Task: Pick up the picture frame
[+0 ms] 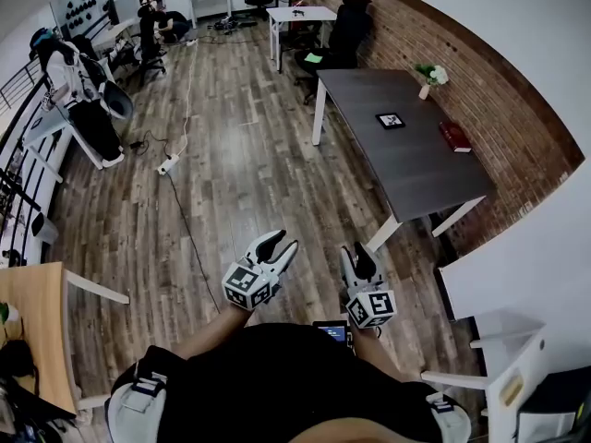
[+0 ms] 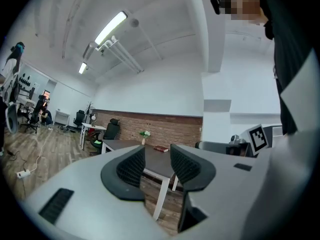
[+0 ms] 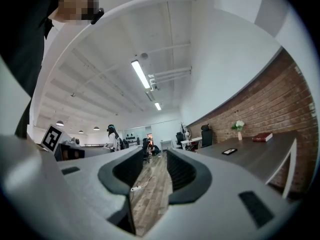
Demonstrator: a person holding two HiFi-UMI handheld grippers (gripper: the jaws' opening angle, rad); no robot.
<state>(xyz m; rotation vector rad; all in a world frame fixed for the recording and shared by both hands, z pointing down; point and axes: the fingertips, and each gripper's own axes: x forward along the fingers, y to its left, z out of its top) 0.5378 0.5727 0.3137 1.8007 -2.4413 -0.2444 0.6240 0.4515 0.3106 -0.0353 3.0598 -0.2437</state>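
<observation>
Close against the person's dark-clad torso, the left gripper (image 1: 280,244) and the right gripper (image 1: 360,258) are held level over the wood floor. Both pairs of jaws stand released, with only floor and distant furniture showing in each gap.

The picture frame (image 1: 390,120) lies flat on the dark table (image 1: 420,178), between the vase of flowers (image 1: 428,79) and the red book (image 1: 454,137), well apart from both grippers. It lies ahead and to the right, so the right gripper is the nearer.

In the right gripper view the frame sits right of the jaw line. Its outline appears nearly square and slightly turned, though at this range no long axis can be judged. The coming move is judged to be an approach forward and rightward.
</observation>
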